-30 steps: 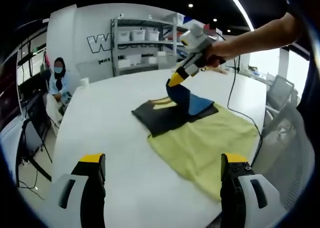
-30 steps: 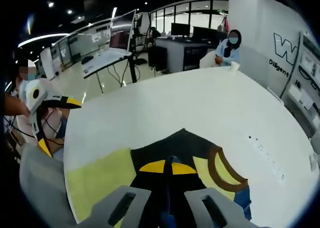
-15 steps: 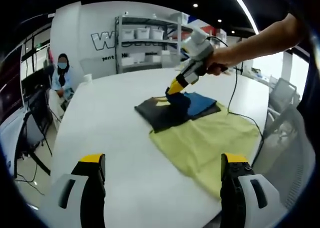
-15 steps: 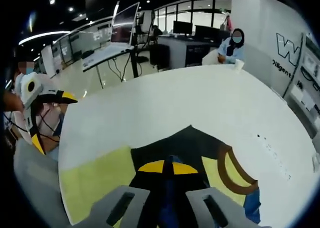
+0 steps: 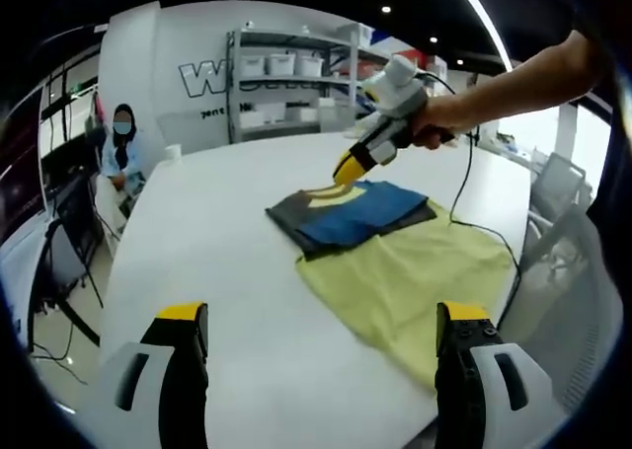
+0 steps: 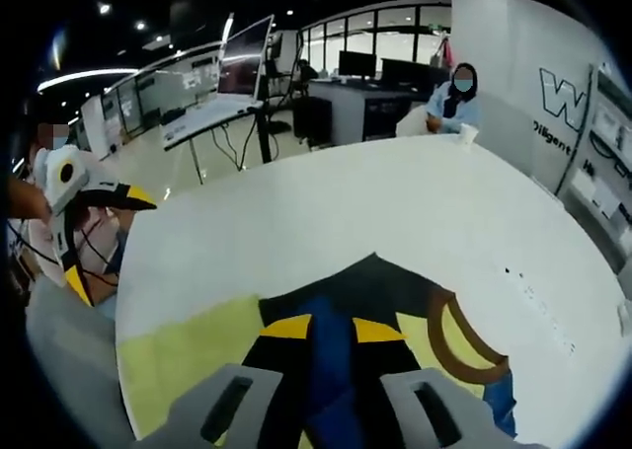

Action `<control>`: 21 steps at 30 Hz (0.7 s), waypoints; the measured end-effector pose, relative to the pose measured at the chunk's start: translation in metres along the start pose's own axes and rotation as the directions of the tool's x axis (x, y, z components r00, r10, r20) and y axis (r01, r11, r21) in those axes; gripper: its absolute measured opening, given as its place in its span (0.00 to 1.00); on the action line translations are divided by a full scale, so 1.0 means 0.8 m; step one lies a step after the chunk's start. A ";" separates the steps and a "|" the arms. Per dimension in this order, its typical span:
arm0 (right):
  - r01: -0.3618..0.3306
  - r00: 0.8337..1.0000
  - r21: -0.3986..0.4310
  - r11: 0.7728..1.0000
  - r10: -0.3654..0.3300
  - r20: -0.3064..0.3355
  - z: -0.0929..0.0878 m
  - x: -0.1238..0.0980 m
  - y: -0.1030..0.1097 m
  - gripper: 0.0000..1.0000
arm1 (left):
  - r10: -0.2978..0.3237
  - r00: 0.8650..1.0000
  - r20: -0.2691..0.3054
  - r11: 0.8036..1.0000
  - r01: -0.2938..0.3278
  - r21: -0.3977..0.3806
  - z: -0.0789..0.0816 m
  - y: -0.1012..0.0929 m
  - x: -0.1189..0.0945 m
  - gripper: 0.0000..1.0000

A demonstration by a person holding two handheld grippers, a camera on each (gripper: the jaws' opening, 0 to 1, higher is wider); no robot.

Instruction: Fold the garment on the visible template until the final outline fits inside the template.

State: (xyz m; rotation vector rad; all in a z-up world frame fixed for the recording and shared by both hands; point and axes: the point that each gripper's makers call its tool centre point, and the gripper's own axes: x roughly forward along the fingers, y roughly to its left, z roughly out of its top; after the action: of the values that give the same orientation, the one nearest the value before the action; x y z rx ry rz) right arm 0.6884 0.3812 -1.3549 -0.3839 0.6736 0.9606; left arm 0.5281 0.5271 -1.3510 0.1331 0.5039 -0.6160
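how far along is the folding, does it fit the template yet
The garment lies folded into a compact stack, overlapping one end of the yellow template. The right gripper, jaws parted, hovers over it. Left gripper is open and idle. Left to do: whether the outline fits inside can't be confirmed.

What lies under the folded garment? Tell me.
The yellow template on the white table lies under part of the folded garment. How far the template extends beneath it is hidden.

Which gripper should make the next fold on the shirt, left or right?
Right. The right gripper sits at the folded garment, jaws open over it. The left gripper hangs back, well short of the yellow template.
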 end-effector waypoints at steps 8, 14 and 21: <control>0.009 0.999 -0.017 1.000 -0.008 0.045 0.012 -0.008 0.003 0.24 | -0.007 1.000 -0.003 1.000 0.007 0.002 0.000 -0.004 0.001 0.99; 0.012 0.998 -0.014 1.000 -0.011 0.055 0.004 -0.018 0.005 0.30 | -0.008 1.000 -0.001 1.000 0.008 0.000 0.002 -0.004 0.003 0.99; 0.014 0.998 -0.035 0.999 -0.011 0.069 0.001 -0.038 0.005 0.36 | -0.017 1.000 0.003 1.000 0.017 0.012 0.008 -0.007 0.006 0.99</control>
State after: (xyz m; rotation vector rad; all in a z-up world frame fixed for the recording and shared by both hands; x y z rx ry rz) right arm 0.6732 0.3650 -1.3343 -0.3846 0.5918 0.9706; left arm 0.5309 0.5183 -1.3480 0.1395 0.4987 -0.6356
